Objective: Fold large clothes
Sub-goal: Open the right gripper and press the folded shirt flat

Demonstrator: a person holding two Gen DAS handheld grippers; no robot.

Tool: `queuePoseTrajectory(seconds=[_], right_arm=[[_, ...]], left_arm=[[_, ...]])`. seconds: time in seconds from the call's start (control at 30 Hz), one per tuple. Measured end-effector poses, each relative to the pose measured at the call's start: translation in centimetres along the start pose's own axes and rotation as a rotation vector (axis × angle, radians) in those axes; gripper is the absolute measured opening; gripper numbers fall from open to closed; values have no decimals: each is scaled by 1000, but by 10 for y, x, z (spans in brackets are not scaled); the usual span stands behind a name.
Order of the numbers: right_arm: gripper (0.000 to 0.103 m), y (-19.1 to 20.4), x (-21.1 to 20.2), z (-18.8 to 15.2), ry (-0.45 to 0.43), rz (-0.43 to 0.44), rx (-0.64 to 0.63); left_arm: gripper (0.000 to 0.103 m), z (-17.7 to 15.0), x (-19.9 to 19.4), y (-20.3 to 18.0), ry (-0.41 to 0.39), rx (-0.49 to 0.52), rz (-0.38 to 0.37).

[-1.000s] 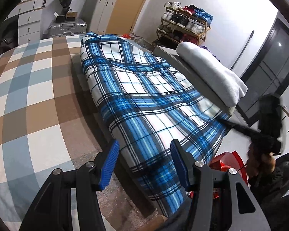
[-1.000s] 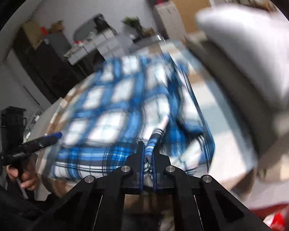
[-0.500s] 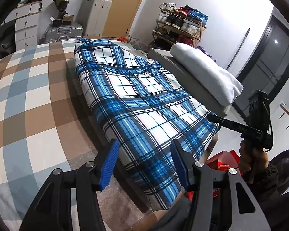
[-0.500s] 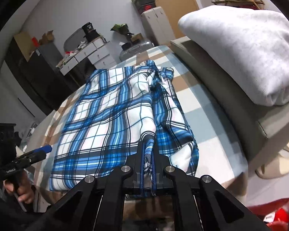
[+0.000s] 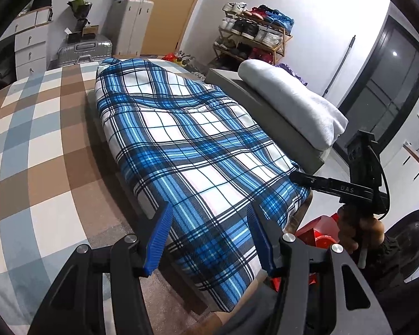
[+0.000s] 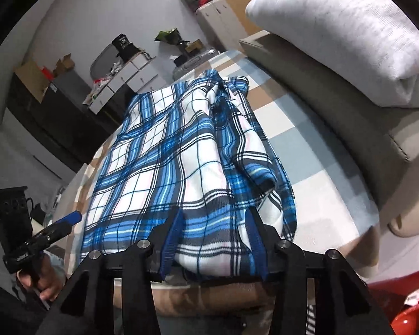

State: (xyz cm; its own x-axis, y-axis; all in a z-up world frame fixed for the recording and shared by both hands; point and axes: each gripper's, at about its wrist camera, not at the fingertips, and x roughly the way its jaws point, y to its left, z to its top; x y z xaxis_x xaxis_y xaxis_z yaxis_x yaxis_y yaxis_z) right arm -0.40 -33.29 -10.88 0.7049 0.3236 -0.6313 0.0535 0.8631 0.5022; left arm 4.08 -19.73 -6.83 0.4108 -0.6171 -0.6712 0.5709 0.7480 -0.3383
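Observation:
A blue, white and black plaid garment (image 5: 187,145) lies folded lengthwise on a checked brown, blue and cream bed cover (image 5: 33,150). In the right wrist view the garment (image 6: 181,164) reaches the near bed edge, its right side bunched in folds. My left gripper (image 5: 209,237) is open, hovering over the garment's near end with nothing between its blue pads. My right gripper (image 6: 213,240) is open over the garment's near hem, holding nothing. It also shows in the left wrist view (image 5: 304,178) at the garment's right corner. The left gripper shows at the far left of the right wrist view (image 6: 72,217).
A grey bench (image 5: 268,111) with a rolled white towel (image 5: 290,97) runs along the bed's right side. A shoe rack (image 5: 251,36), silver suitcase (image 5: 83,50) and white drawers (image 5: 30,44) stand beyond the bed. A red object (image 5: 318,234) sits on the floor near the corner.
My right gripper, which was shut on the garment's edge, has opened and let it go; the fabric now lies flat at the bed edge. My left gripper stayed open.

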Motion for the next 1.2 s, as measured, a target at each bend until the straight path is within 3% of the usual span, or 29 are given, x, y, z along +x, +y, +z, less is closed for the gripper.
queuePoseTrajectory(seconds=[0.03,0.07,0.1,0.2,0.27,0.3,0.43,0.5,0.57,0.73,0.83,0.93,1.0,1.1,1.2], right_arm=[[33,3,1,0,-4,-11,-13],[4,9,0,1,-10,-28,-43],[4,18,-9,2,-54,-52,-76],[4,34,-47,7,-181,46,-126],[4,32,-55,10,-194,84,-117],[4,26,-50,9,-180,59,-102],[4,6,-8,-5,-69,-179,-68],[6,10,-5,-7,-71,-212,-79],[14,14,-9,-4,-69,-251,-81],[20,32,-42,0,-148,-221,-125],[36,56,-52,-1,-177,-143,-189],[38,67,-37,-4,-135,-61,-240],[38,70,-11,-9,-56,-76,-262],[38,66,12,-17,11,-112,-306],[38,65,14,-20,28,-177,-369]], left_arm=[[50,0,0,0,0,1,-1],[50,1,0,0,0,2,1],[50,1,-1,-1,-3,4,6],[50,1,-3,-2,-13,5,17],[50,2,-3,-1,-10,7,6],[50,2,-1,0,-7,6,7],[50,2,2,3,-1,-5,9],[50,1,-1,2,0,2,-2],[50,2,-4,1,-8,19,0],[50,9,-5,-7,-32,56,-26],[50,11,3,-19,-30,107,-63],[50,5,21,-32,7,182,-96],[50,-1,33,-38,47,213,-101],[49,-13,53,-44,101,283,-45],[50,-23,66,-47,138,330,7]])
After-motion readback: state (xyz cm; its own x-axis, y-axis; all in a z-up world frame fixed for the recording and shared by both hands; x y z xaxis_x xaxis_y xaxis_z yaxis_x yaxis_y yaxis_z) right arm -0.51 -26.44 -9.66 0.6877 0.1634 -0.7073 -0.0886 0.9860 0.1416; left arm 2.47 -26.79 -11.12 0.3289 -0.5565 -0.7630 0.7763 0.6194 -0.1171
